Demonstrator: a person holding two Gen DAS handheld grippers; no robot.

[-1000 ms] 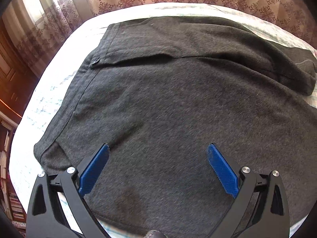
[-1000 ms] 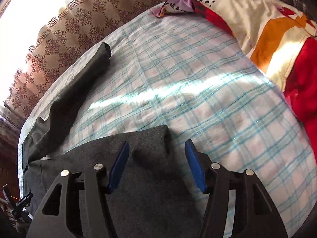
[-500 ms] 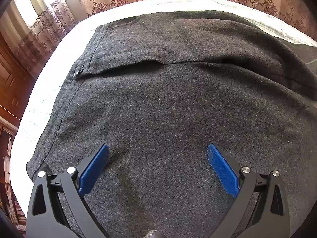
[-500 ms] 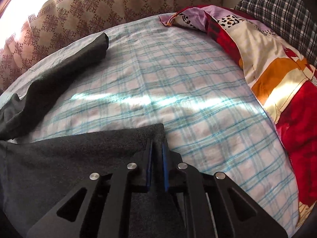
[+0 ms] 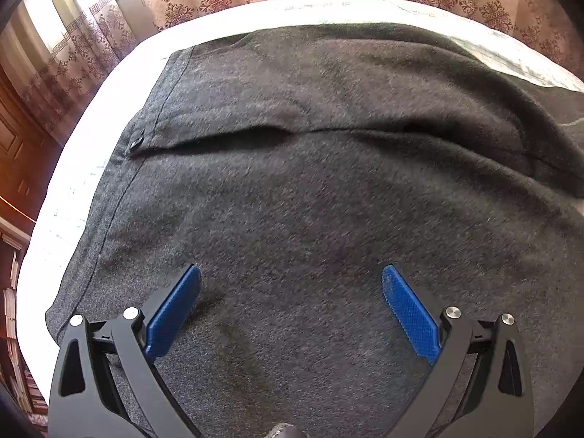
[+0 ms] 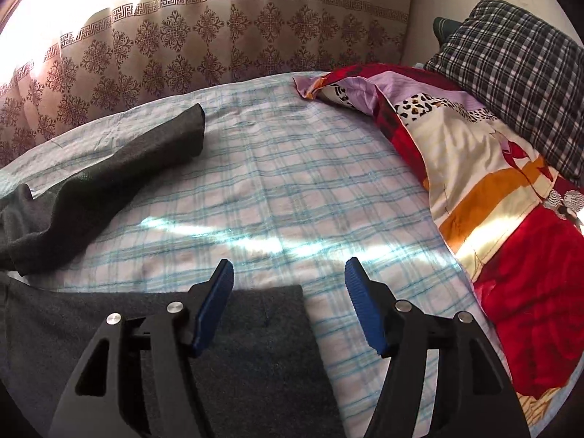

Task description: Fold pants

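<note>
both grippers, left point(image 5: 291, 304) and right point(image 6: 289, 292), gape empty above pants point(image 5: 310, 200), right just opened.

Showing charcoal-grey pants point(image 5: 310, 200) lying over a white sheet point(image 6: 292, 189) checked in pale blue. Displaying a patchwork quilt point(image 6: 511, 219) in red, orange, cream and lilac, possibly leopard-spotted; a black-and-white plaid pillow point(image 6: 511, 73); tan curtains point(image 6: 219, 43) bearing brown medallions.
</note>
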